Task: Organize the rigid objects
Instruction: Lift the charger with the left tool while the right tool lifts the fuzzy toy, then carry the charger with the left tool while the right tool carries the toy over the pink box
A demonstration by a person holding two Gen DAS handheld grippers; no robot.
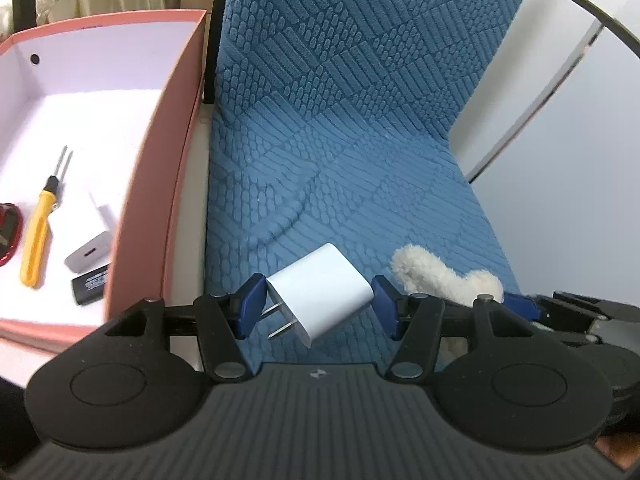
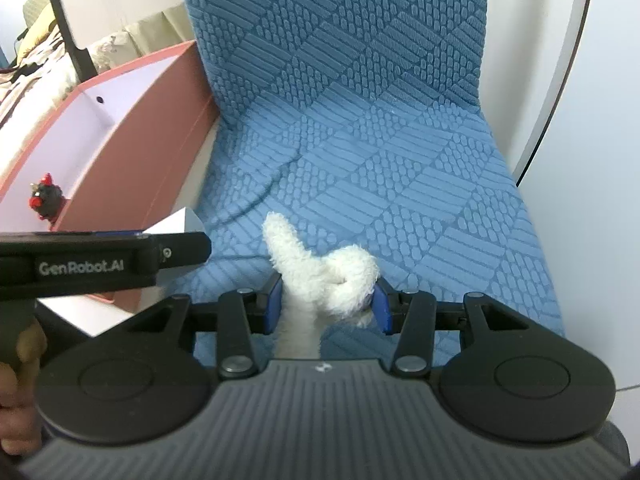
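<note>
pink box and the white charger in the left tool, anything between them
Nothing: only bare blue cover between the pink box and the white charger, in the left wrist view.

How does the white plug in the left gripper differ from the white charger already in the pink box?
The white plug sits clamped between the left gripper's pads above the blue seat cover; the white charger lies loose on the floor of the pink box. The plug shows two metal prongs; the charger shows a port on its near face. The plug looks blockier, the charger longer. Both are white, hard-shelled adapters.
</note>
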